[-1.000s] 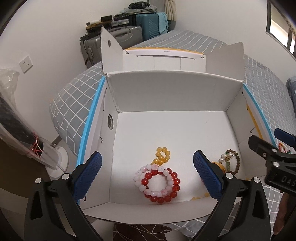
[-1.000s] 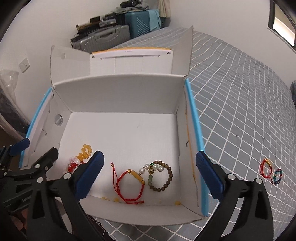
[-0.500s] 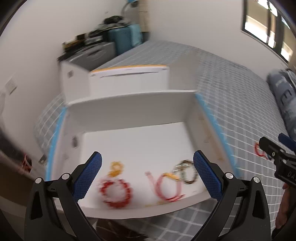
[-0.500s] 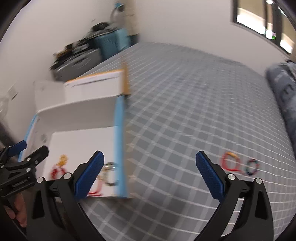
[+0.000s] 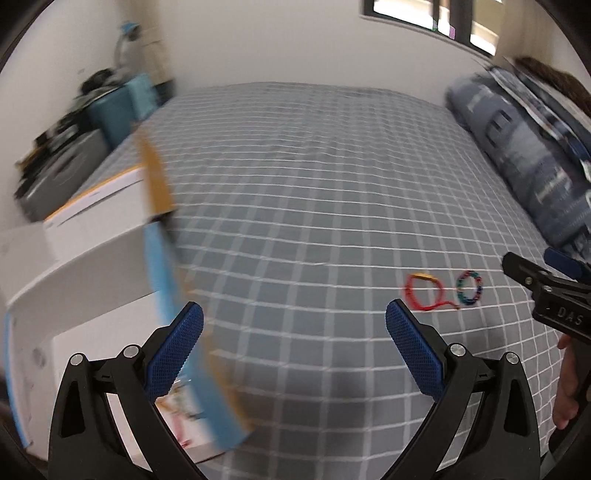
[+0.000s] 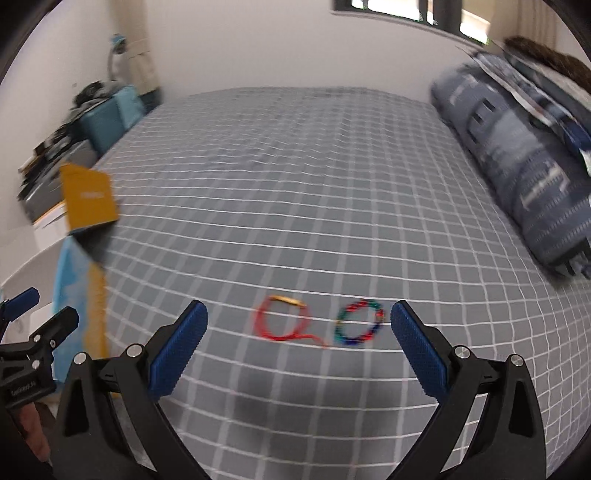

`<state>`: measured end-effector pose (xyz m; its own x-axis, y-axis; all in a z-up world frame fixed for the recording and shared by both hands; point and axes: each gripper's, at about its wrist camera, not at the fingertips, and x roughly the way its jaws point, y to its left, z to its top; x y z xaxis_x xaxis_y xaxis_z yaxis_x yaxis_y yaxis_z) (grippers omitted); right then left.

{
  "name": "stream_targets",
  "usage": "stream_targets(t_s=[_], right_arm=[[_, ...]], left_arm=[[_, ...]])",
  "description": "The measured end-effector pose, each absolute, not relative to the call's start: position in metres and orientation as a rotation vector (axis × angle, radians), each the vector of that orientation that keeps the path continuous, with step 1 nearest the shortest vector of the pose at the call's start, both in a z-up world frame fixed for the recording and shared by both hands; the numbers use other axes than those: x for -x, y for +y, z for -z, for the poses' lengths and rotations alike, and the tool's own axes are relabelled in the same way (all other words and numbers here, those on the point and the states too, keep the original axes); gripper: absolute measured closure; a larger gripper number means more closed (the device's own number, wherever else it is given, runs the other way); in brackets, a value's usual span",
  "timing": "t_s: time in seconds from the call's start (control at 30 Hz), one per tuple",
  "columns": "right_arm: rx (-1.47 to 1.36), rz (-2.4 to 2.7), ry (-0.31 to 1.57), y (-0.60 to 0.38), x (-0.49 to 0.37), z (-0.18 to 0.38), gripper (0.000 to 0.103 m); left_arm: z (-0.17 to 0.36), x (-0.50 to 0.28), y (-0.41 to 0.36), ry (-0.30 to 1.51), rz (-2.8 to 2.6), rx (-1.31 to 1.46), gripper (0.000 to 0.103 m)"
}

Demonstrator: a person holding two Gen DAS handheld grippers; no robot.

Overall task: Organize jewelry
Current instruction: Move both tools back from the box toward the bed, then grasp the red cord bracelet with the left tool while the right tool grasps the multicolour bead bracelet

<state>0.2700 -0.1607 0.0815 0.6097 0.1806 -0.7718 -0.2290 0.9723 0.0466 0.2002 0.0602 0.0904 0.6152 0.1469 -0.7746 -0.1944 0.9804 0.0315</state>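
Grey checked bed [image 6: 295,206], white wall [image 6: 258,48], window [image 6: 424,9], blue suitcase [image 6: 110,118]

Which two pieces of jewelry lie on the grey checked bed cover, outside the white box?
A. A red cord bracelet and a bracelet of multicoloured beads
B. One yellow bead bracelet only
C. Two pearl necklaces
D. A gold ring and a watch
A: the red cord bracelet and the multicoloured bead bracelet lie side by side on the bed cover, ahead of the open right gripper.

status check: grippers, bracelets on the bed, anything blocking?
Left gripper and right gripper open, empty. Red cord bracelet and multicolour bead bracelet lie side by side on the bedspread, ahead of right gripper. Nothing in the way.
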Motion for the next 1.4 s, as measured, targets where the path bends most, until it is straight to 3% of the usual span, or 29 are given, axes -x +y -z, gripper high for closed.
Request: stream_targets(t_s=[0.5,0.93,1.1,1.27,1.4], right_arm=[[0.107,-0.196,1.049,-0.218,-0.359,0.014,0.008],[0.087,-0.19,1.05,-0.218,-0.367,0.04,0.015],[0.072,-0.199,1.073,-0.22,-0.365,0.059,0.027],[0.082,-0.201,1.058,-0.219,-0.365,0.069,0.033],[0.094,-0.21,1.039,-0.216,-0.362,0.068,0.05]], left_arm=[[0.02,-0.331,-0.018,1.042,-0.072,-0.019,0.006],[0.05,-0.342,-0.025,1.035,0.013,0.011,0.006],[0.057,-0.339,-0.024,1.039,0.034,0.037,0.013],[0.066,-0.343,-0.023,1.038,0.029,0.017,0.016],[0.065,-0.34,-0.023,1.021,0.025,0.008,0.032]])
